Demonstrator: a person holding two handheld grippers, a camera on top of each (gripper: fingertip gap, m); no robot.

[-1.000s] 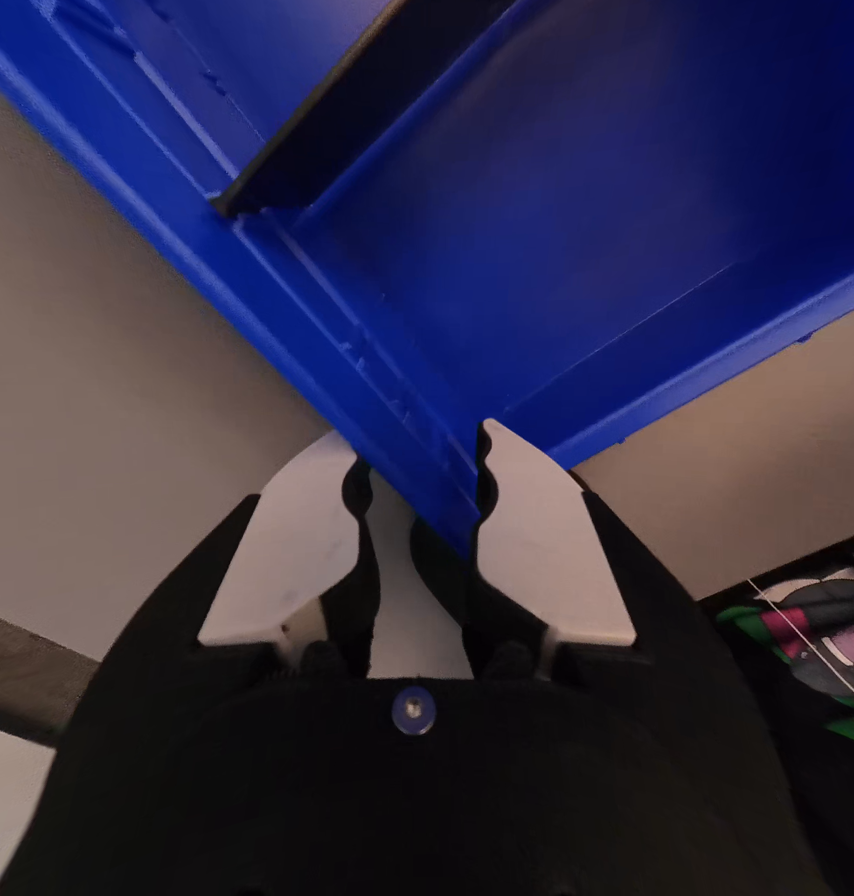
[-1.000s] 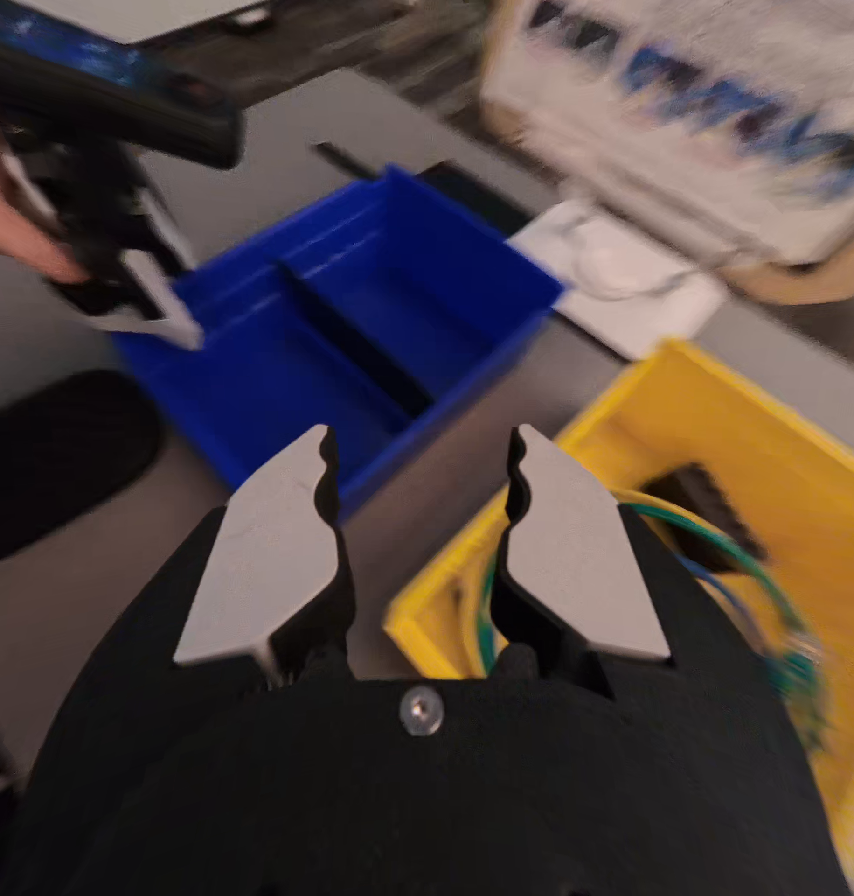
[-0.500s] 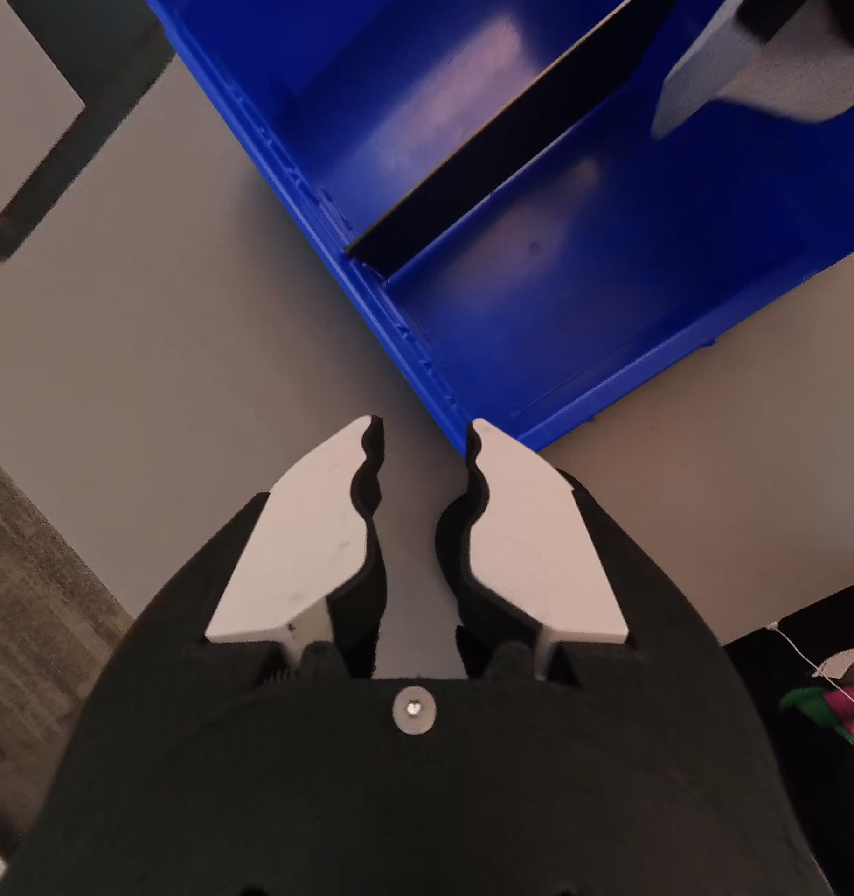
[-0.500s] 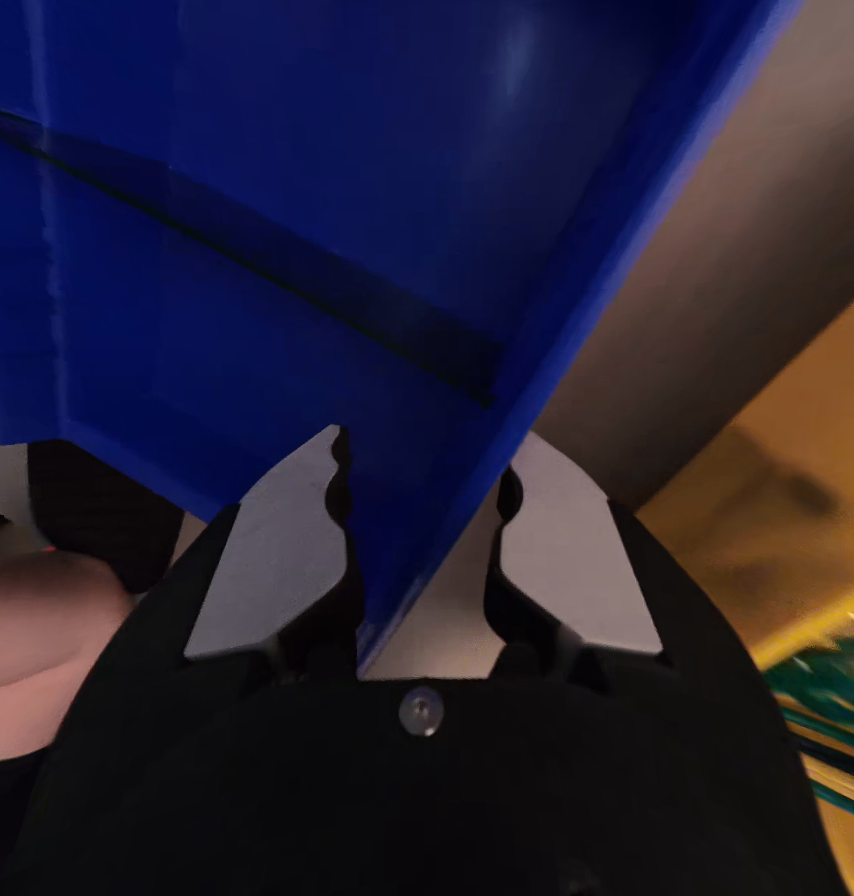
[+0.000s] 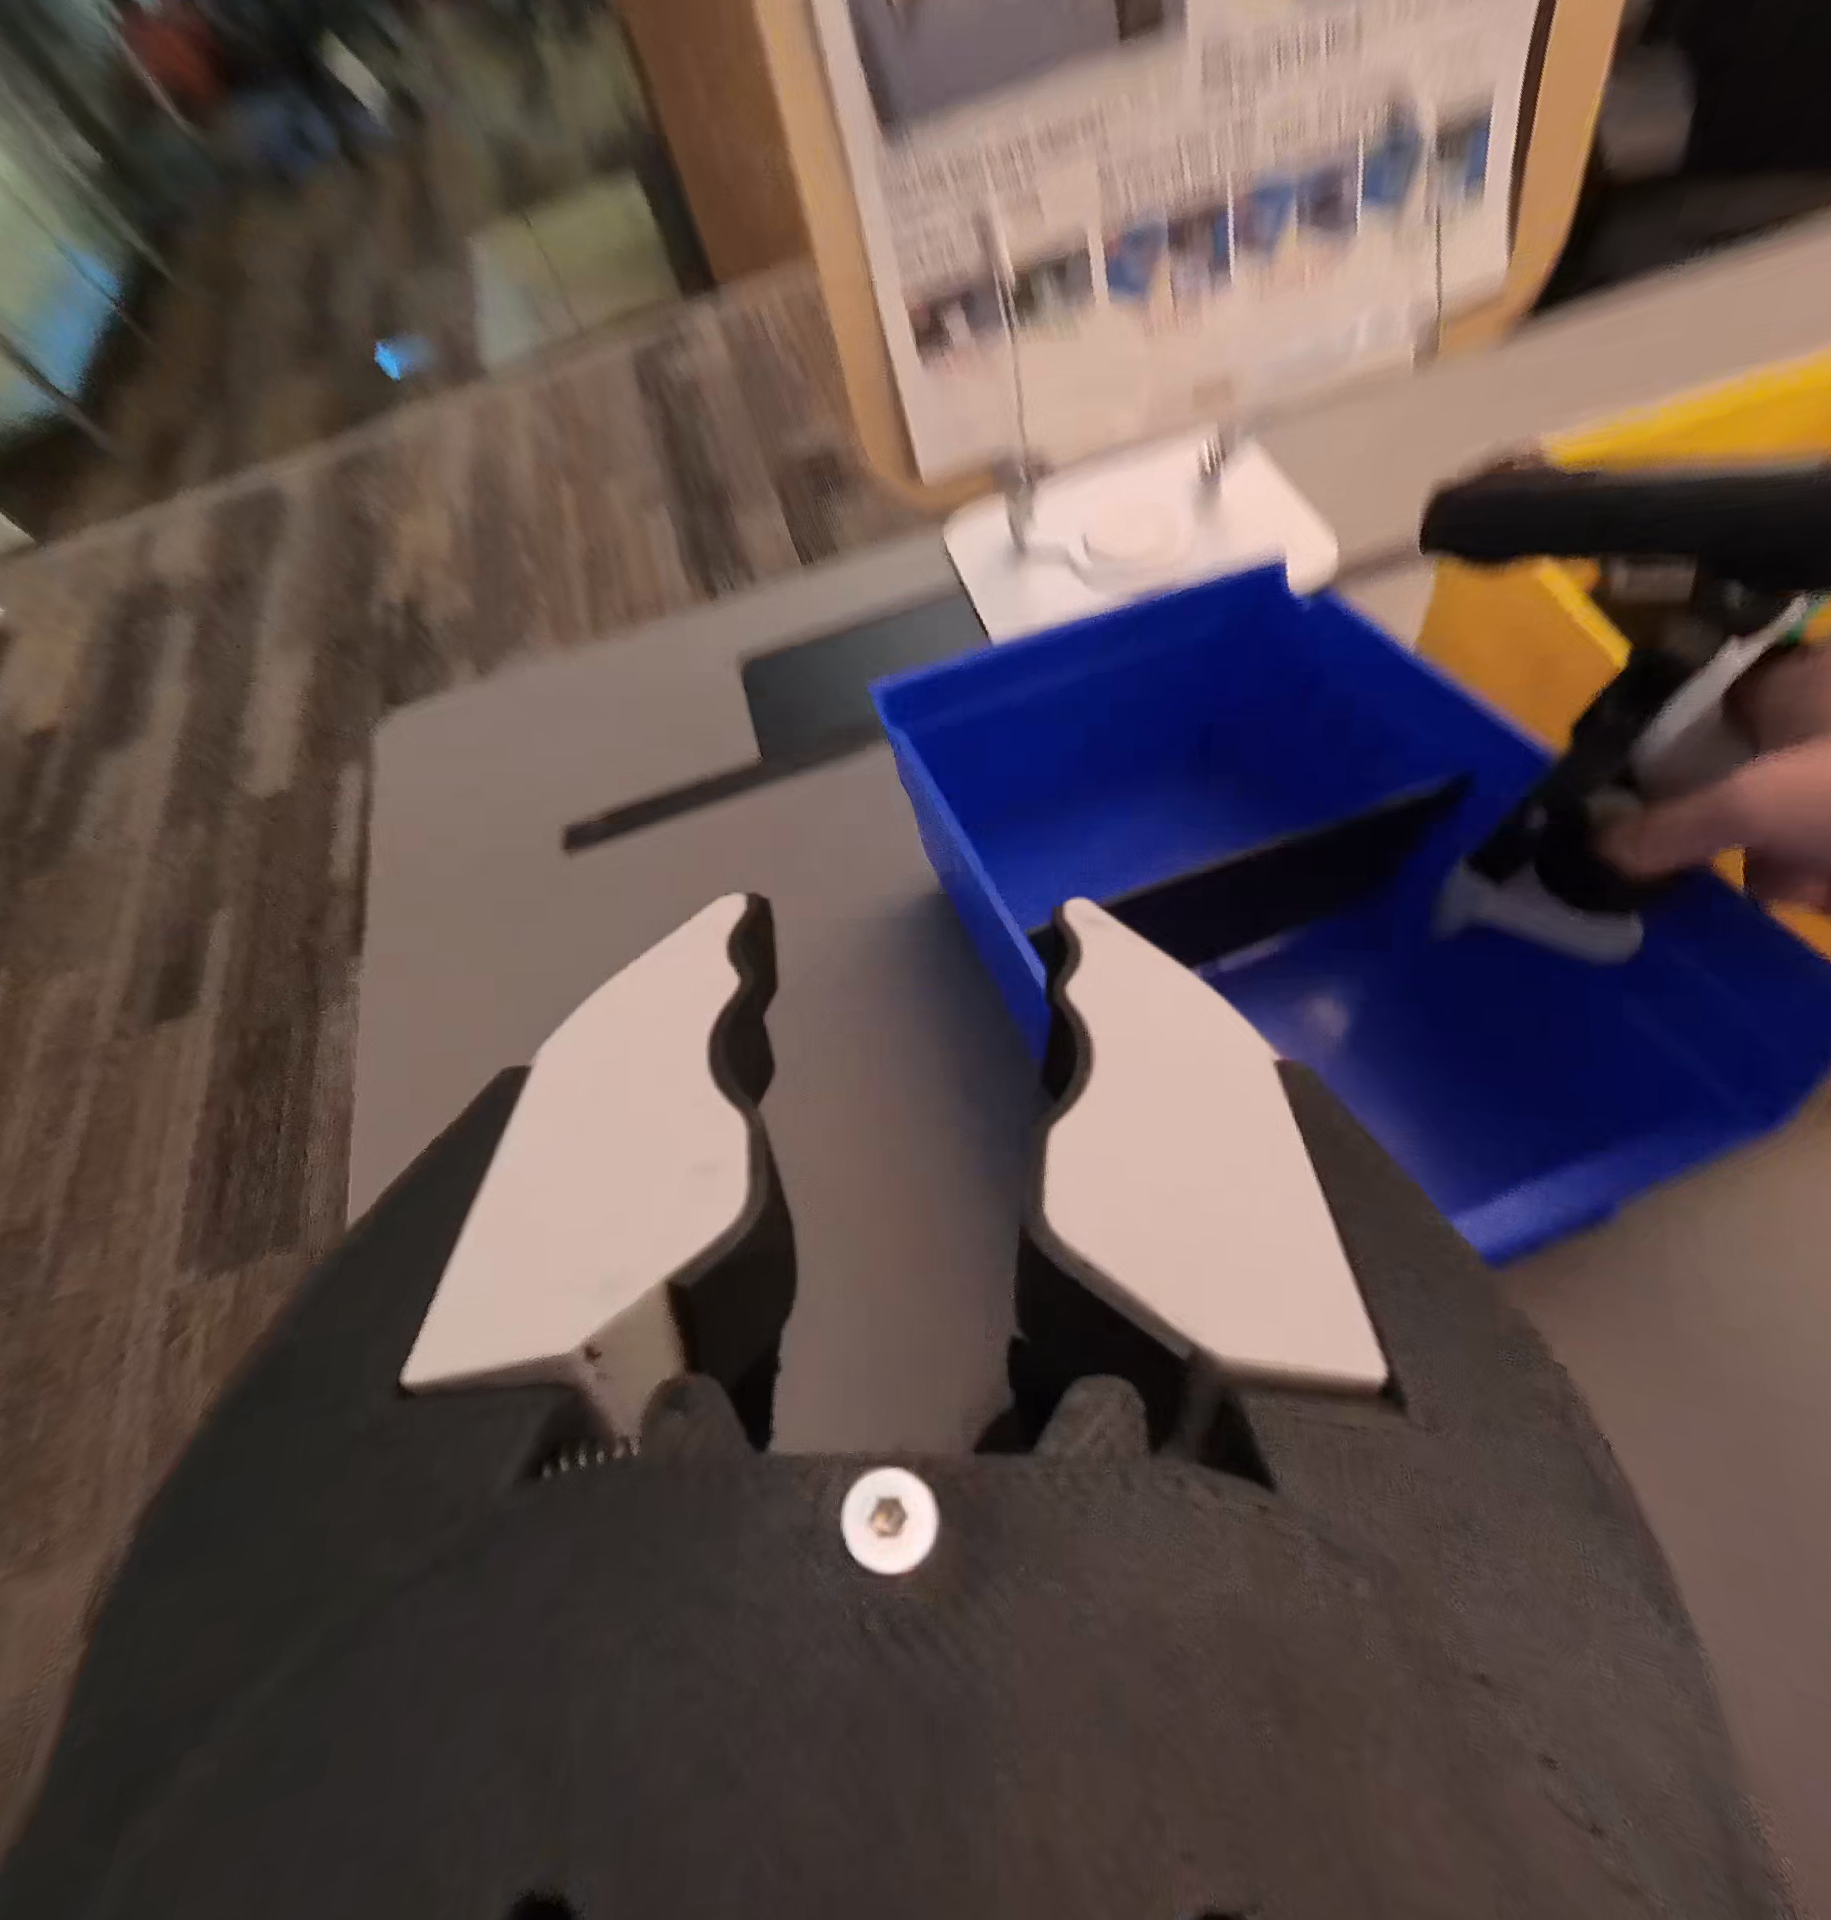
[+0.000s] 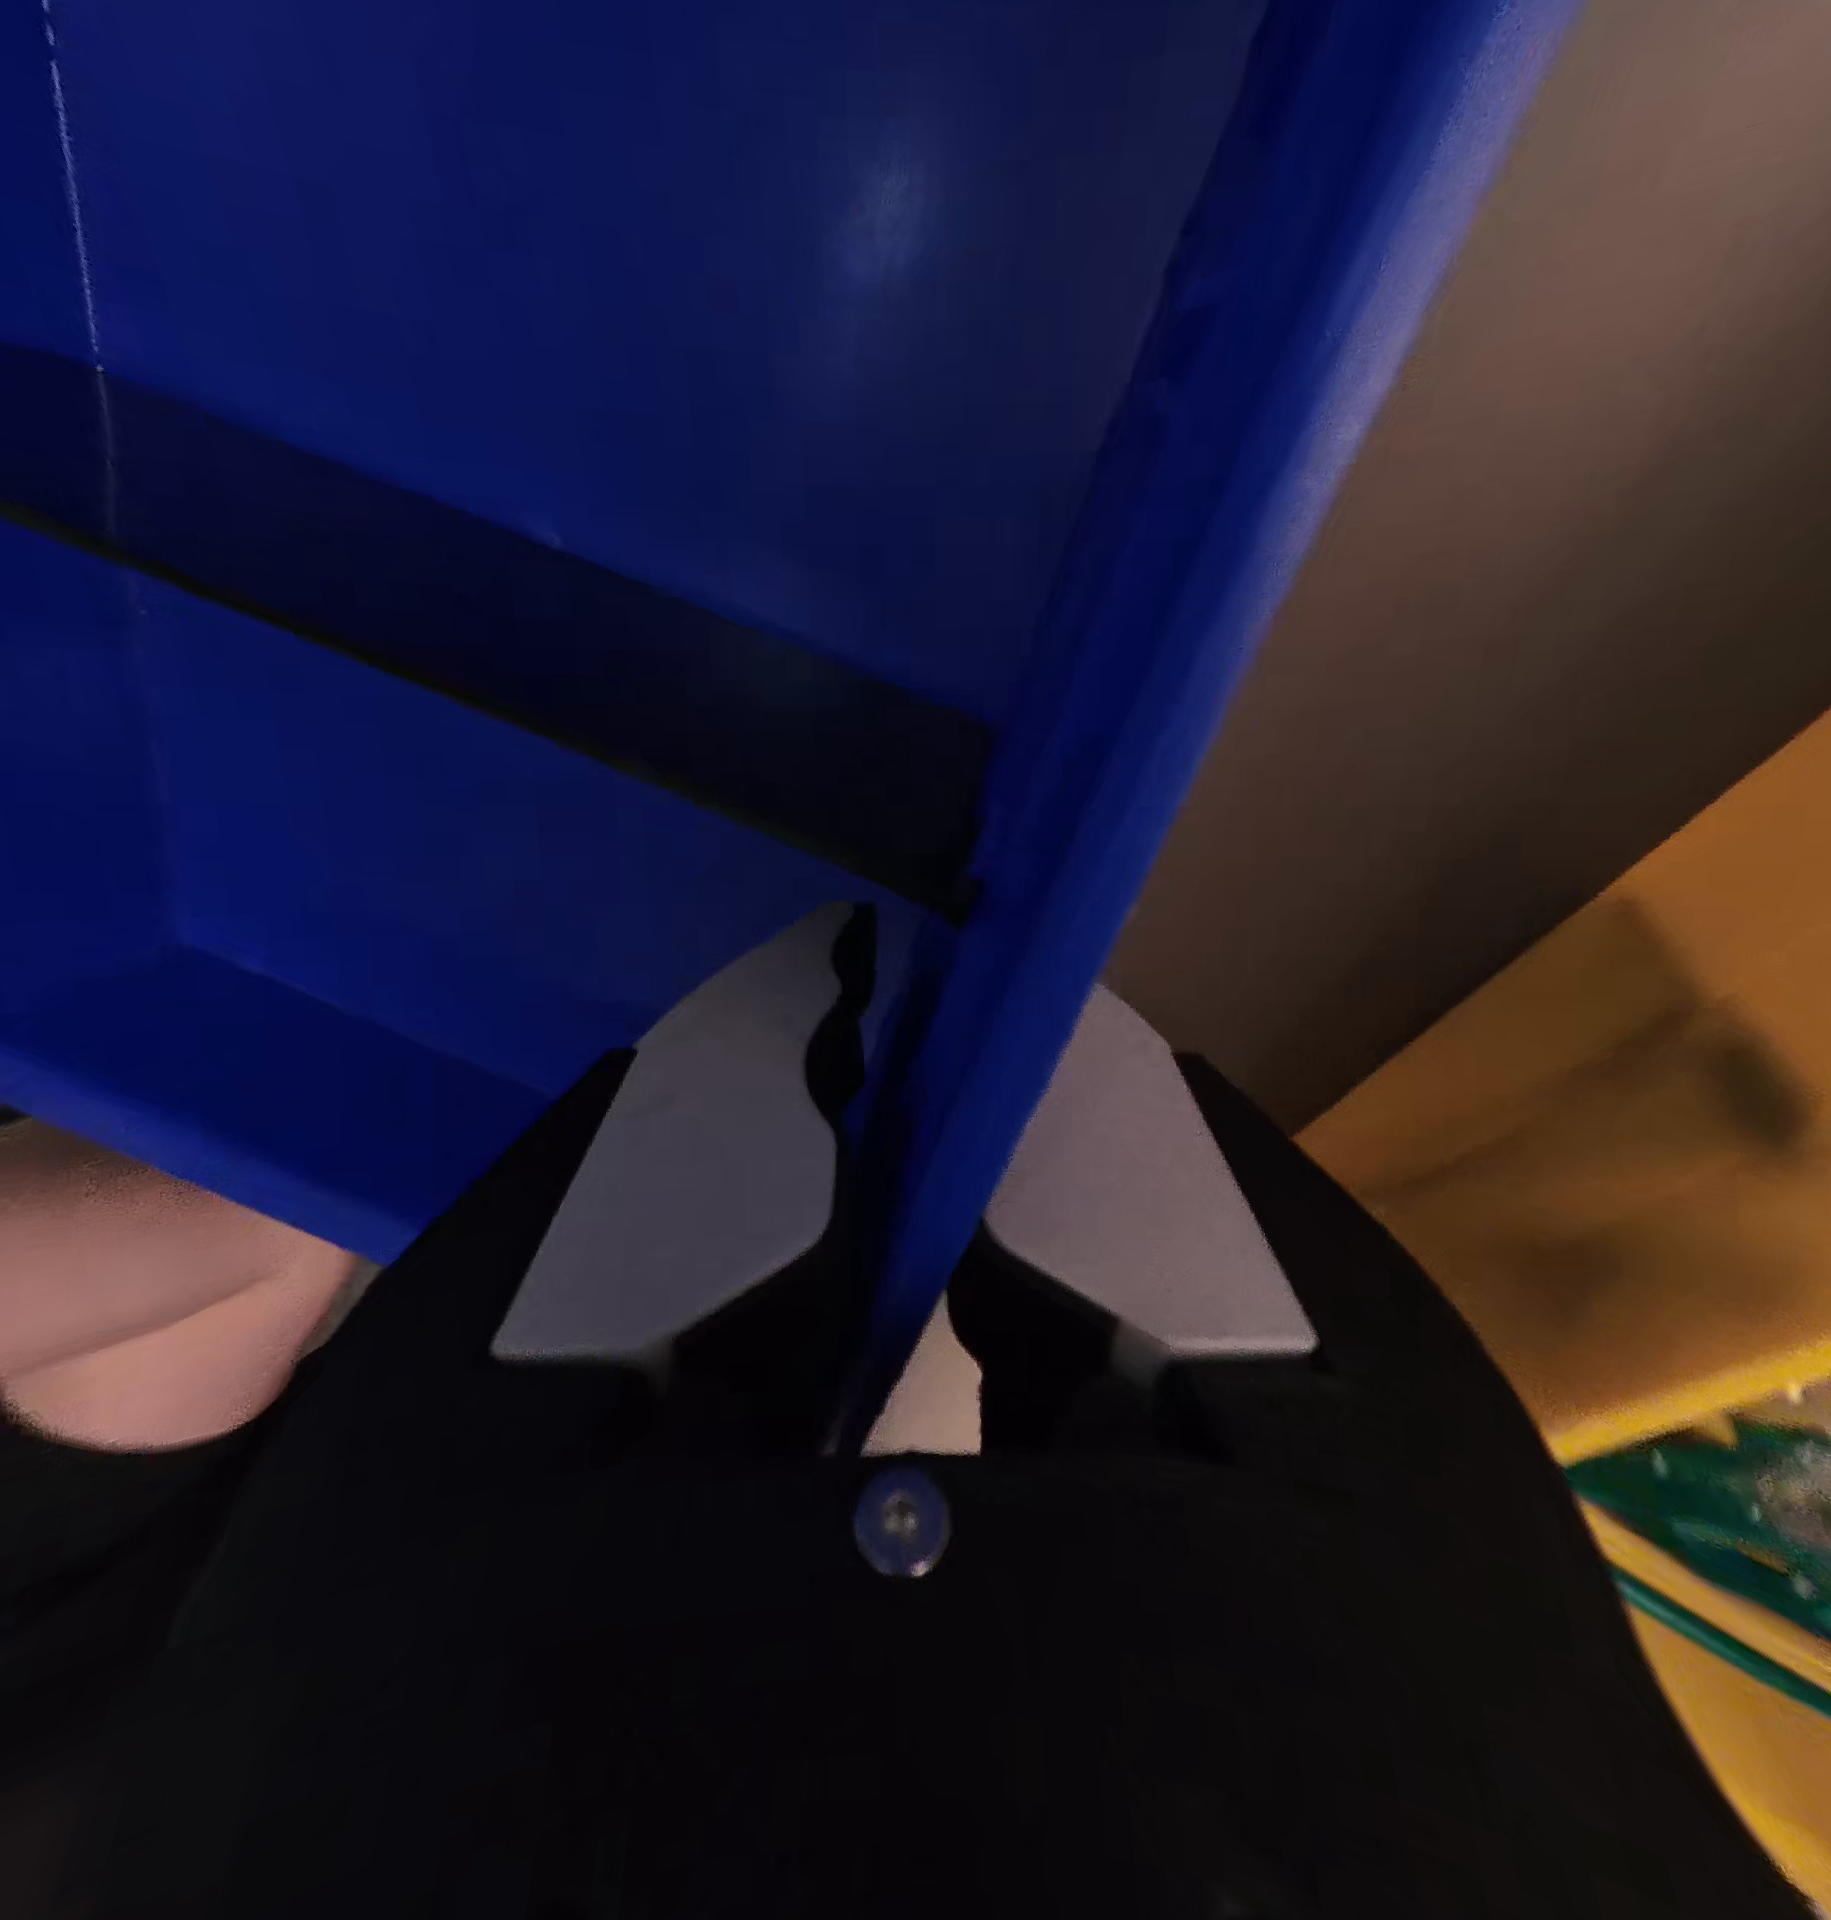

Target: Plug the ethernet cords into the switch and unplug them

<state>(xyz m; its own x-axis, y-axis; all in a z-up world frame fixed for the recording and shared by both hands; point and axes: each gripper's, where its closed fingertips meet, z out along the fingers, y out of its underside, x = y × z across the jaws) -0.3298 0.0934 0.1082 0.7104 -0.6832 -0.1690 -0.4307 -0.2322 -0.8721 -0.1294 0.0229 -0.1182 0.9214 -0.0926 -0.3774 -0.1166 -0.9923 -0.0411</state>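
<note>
Blue plastic was what caught the eye from the left wrist view: a blue bin [image 5: 1150, 769] with a dark divider [image 5: 1295, 862] across its middle stood on the grey table [image 5: 599, 790], and neither of its compartments showed anything inside. The left gripper [image 5: 906, 925] hung above the table just to the bin's left, its two pale fingers [image 5: 620, 1132] spread apart with nothing between them. At the bin's far right side the right gripper [image 5: 1534, 920] reached down over the wall, a person's hand [image 5: 1763, 821] behind it. A yellow bin [image 5: 1513, 644] stood just past the blue one, and a white stand base [image 5: 1129, 540] with a blurred poster board [image 5: 1171, 208] lay behind. No switch could be made out in this view.

From the right wrist view, the right gripper [image 6: 942, 997] had its fingers [image 6: 724, 1174] pinched on the blue bin's side wall [image 6: 1004, 1018], one finger inside and one outside, right by the end of the divider [image 6: 537, 675]. To the right sat the yellow bin [image 6: 1617, 1039], with green ethernet cords [image 6: 1721, 1517] blurred inside it.
</note>
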